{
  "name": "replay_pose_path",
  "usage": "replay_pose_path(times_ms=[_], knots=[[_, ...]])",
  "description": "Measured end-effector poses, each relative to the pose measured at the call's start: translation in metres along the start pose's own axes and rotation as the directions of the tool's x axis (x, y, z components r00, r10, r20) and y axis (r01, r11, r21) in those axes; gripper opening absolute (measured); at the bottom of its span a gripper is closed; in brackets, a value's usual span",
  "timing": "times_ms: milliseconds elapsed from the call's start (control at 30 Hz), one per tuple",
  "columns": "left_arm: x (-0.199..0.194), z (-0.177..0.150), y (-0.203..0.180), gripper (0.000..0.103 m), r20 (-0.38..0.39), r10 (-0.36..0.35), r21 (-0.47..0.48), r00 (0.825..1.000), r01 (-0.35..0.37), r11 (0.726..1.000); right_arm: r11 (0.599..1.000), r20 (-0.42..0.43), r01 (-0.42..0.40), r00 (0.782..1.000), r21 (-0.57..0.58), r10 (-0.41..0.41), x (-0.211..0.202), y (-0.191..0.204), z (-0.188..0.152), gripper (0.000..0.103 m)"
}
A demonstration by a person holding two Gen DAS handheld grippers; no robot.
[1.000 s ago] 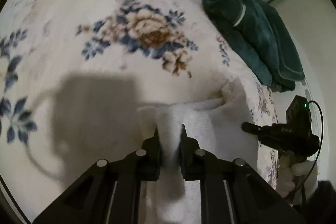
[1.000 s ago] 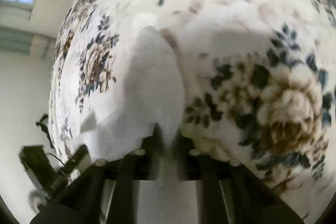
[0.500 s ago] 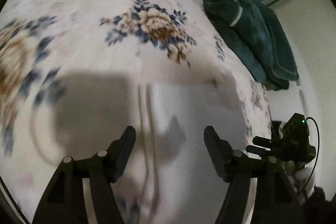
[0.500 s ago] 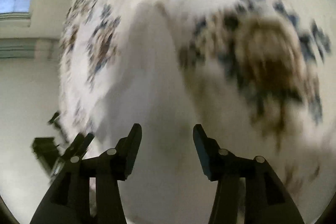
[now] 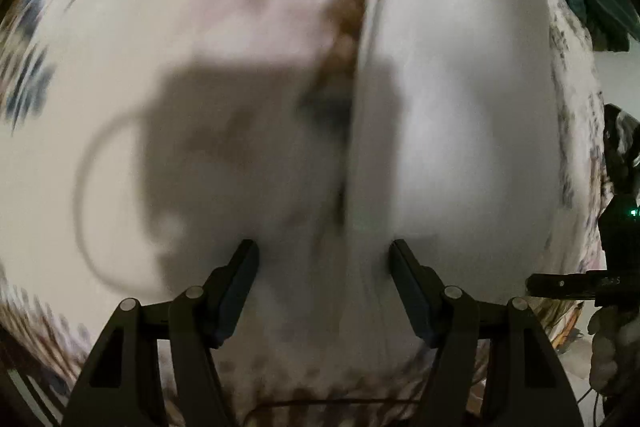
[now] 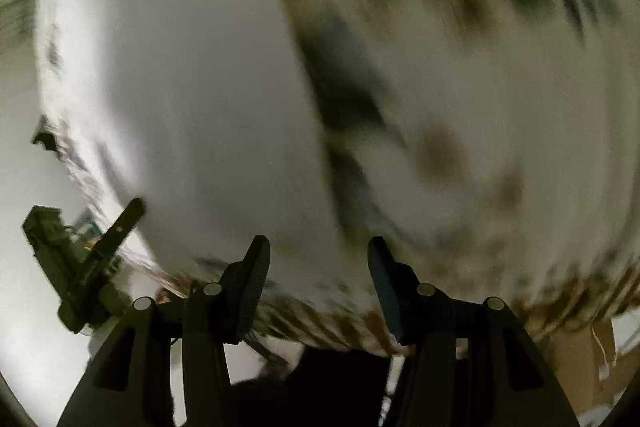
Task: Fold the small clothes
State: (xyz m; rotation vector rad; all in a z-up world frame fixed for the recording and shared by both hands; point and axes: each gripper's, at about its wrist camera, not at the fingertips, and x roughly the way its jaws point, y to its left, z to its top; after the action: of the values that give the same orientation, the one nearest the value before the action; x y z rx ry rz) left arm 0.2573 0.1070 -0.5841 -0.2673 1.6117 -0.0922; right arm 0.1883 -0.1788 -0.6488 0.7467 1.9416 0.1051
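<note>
Both views are motion-blurred. The left gripper (image 5: 324, 259) stands wide apart with nothing clamped, and the right gripper (image 6: 319, 259) likewise. The white cloth (image 5: 460, 99) lies released on the floral blanket (image 5: 120, 27), toward one o'clock from the left gripper.

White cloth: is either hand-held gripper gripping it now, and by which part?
Nothing is held. The left hand-held gripper and right hand-held gripper both stand open above the white cloth lying on the floral bedspread.

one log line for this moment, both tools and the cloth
left tool: open, empty | right tool: open, empty | white cloth: lying released on floral bedspread | views: motion-blurred
</note>
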Motion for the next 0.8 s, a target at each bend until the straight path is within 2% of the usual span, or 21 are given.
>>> replay_pose_path(times_ms=[100, 167, 267, 300, 333, 367, 433, 533, 567, 600, 667, 733, 800], knots=[[-0.017, -0.021, 0.008, 0.065, 0.032, -0.054, -0.074, 0.998, 0.056, 0.996, 0.998, 0.016, -0.068, 0.998, 0.003, 0.068, 0.003, -0.011, -0.017, 0.053], [-0.022, -0.024, 0.008, 0.065, 0.048, -0.089, -0.093, 0.995, 0.094, 0.991, 0.991, 0.087, -0.131, 0.988, 0.012, 0.130, -0.006, -0.022, -0.024, 0.053], [-0.017, -0.027, 0.003, 0.065, 0.049, -0.120, -0.106, 0.992, 0.125, 0.987, 0.968, 0.187, -0.245, 0.955, 0.059, 0.230, -0.015, -0.032, -0.020, 0.053], [-0.013, -0.027, 0.002, 0.065, 0.050, -0.128, -0.112, 0.990, 0.133, 0.985, 0.952, 0.215, -0.299, 0.936, 0.066, 0.279, -0.015, -0.035, -0.017, 0.050], [-0.010, -0.028, 0.000, 0.065, 0.053, -0.133, -0.120, 0.990, 0.139, 0.983, 0.943, 0.235, -0.325, 0.924, 0.068, 0.302, -0.014, -0.036, -0.016, 0.014], [-0.008, -0.028, -0.003, 0.065, 0.059, -0.140, -0.126, 0.988, 0.146, 0.981, 0.937, 0.238, -0.343, 0.917, 0.065, 0.319, -0.013, -0.036, -0.014, 0.005], [-0.007, -0.029, -0.009, 0.065, 0.068, -0.147, -0.127, 0.987, 0.155, 0.980, 0.940, 0.250, -0.336, 0.916, 0.056, 0.312, -0.013, -0.032, -0.019, 0.004], [-0.004, -0.030, -0.016, 0.065, 0.075, -0.156, -0.121, 0.985, 0.164, 0.979, 0.959, 0.245, -0.283, 0.932, 0.029, 0.268, -0.012, -0.025, -0.041, 0.003], [-0.004, -0.030, -0.018, 0.065, 0.077, -0.151, -0.116, 0.986, 0.159, 0.980, 0.963, 0.237, -0.266, 0.938, 0.031, 0.252, -0.010, -0.025, -0.046, 0.002], [-0.004, -0.032, -0.019, 0.065, 0.079, -0.149, -0.106, 0.986, 0.157, 0.982, 0.977, 0.219, -0.210, 0.955, 0.019, 0.201, -0.004, -0.025, -0.053, 0.002], [-0.002, -0.035, -0.019, 0.065, 0.075, -0.140, -0.099, 0.987, 0.147, 0.984, 0.990, 0.190, -0.140, 0.973, 0.032, 0.132, 0.013, -0.036, -0.055, 0.002], [-0.001, -0.036, -0.016, 0.065, 0.071, -0.139, -0.105, 0.988, 0.147, 0.984, 0.987, 0.176, -0.155, 0.974, 0.047, 0.145, 0.018, -0.041, -0.052, 0.002], [-0.004, -0.035, -0.014, 0.065, 0.082, -0.134, -0.106, 0.988, 0.143, 0.984, 0.990, 0.167, -0.136, 0.977, 0.031, 0.129, 0.013, -0.037, -0.049, 0.002]])
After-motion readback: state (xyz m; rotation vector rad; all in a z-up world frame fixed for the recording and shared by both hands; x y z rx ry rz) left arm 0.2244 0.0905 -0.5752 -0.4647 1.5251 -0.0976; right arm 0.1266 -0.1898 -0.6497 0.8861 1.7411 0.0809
